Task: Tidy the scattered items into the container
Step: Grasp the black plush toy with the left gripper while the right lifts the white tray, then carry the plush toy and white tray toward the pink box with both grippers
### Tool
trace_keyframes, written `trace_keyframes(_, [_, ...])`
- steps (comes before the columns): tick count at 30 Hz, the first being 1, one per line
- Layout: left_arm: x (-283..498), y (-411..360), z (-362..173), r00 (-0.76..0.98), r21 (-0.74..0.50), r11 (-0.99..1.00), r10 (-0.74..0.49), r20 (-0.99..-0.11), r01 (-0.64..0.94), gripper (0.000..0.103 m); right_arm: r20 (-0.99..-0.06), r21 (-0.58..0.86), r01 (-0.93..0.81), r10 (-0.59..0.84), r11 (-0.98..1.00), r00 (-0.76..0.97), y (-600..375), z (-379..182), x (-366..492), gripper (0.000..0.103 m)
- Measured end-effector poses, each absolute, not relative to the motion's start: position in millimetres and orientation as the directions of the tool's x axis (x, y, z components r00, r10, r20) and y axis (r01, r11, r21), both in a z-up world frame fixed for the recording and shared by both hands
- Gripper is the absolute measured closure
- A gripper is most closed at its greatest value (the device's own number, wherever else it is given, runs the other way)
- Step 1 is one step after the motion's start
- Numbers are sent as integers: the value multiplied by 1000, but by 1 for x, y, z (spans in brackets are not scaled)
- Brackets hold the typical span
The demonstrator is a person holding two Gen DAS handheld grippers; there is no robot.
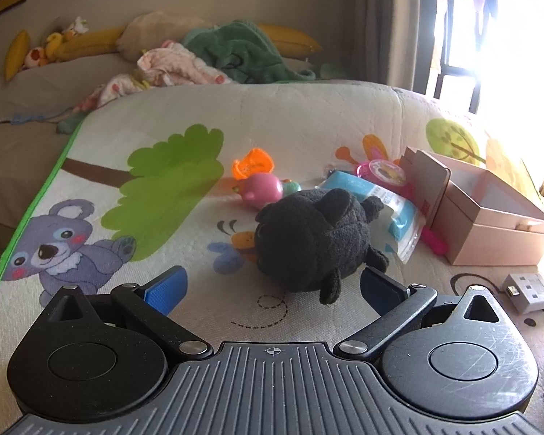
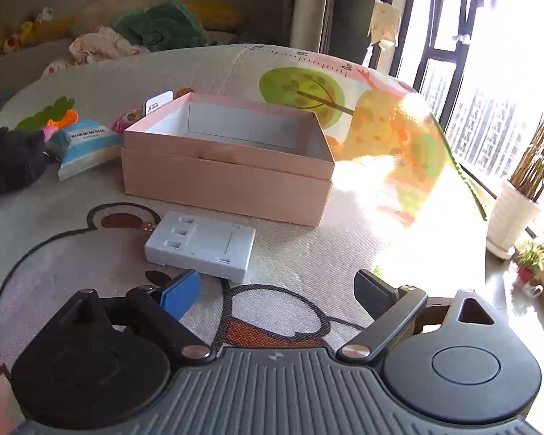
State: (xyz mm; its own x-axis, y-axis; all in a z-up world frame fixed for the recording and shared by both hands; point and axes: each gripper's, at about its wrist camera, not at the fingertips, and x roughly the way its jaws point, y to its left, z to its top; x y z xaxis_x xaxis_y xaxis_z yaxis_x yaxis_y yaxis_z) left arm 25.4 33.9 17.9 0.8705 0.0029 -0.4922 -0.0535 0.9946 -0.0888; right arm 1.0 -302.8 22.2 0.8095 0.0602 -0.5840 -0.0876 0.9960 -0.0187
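Showing unreadable print, blue packet (image 2: 87, 145), beside pink box (image 2: 228, 177)

Cartoon play mat with toys and a box lying on it

I am looking at a padded play mat (image 1: 308, 116) printed with a koala, trees and a bear, and everything is sitting straight on it: a black plush toy (image 1: 312, 239) just in front of me, a pink ball toy (image 1: 263, 188) and an orange plastic piece (image 1: 254, 165) behind it, a blue packet (image 1: 377, 199) lying beside the plush, an open pink box (image 2: 228, 166) standing to the right, and a white plastic block (image 2: 201, 248) lying near the box's front.
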Motion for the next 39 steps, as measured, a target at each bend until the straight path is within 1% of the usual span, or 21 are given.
trace_keyframes(1, [27,30,19,869,-67,997,4,-494,-43,0,-590,45,-91,100,995,801,-306,20,0,1])
trace_keyframes(2, [28,25,20,869,-46,999,2,-495,-28,0,-596,74,-93,119,993,794,-306,17,-2,1])
trace_keyframes(6, [36,7,30,865,-5,1000,-21,-502,21,0,-610,46,-97,105,994,786,-297,2,-8,0])
trace_keyframes(11, [63,-7,32,845,63,997,64,-531,-36,0,-608,67,-84,108,994,786,-296,-3,-5,0])
trace_keyframes(17, [91,-5,20,809,33,999,48,-586,-36,0,-623,37,-80,86,996,777,-291,-4,-2,0])
trace_keyframes(20, [92,-3,18,816,32,999,48,-576,-37,0,-633,25,-102,95,994,768,-289,-1,2,0])
trace_keyframes(21, [92,-2,18,821,36,999,49,-569,-35,0,-622,34,-109,107,993,776,-289,1,3,0])
trace_keyframes(22, [91,-2,19,824,40,999,50,-564,-33,2,-602,40,-106,108,994,791,-288,4,4,0])
trace_keyframes(23, [90,-2,19,827,45,999,50,-560,-30,5,-582,34,-99,100,995,807,-285,7,6,0])
trace_keyframes(24, [90,-1,20,826,51,998,51,-561,-27,16,-570,26,-98,95,995,816,-282,10,10,0])
trace_keyframes(26, [89,0,21,826,45,999,39,-562,-17,16,-565,29,-108,106,994,818,-274,14,21,0])
trace_keyframes(28, [85,2,21,826,42,999,33,-562,-11,16,-581,36,-118,117,992,805,-265,14,35,0])
trace_keyframes(32, [69,4,27,822,18,999,-22,-569,39,16,-626,7,-99,82,995,775,-251,6,59,0])
trace_keyframes(35, [51,0,32,812,2,994,-89,-576,110,16,-647,25,-113,102,993,756,-251,5,66,0])
trace_keyframes(36, [45,-3,33,807,-4,991,-113,-580,136,16,-652,20,-117,101,993,751,-251,5,66,8])
trace_keyframes(37, [39,-7,34,800,-12,986,-142,-583,166,16,-660,10,-123,99,992,745,-251,5,65,12])
trace_keyframes(39, [29,-16,38,788,-27,976,-193,-585,218,16,-665,4,-133,102,991,740,-253,9,59,12])
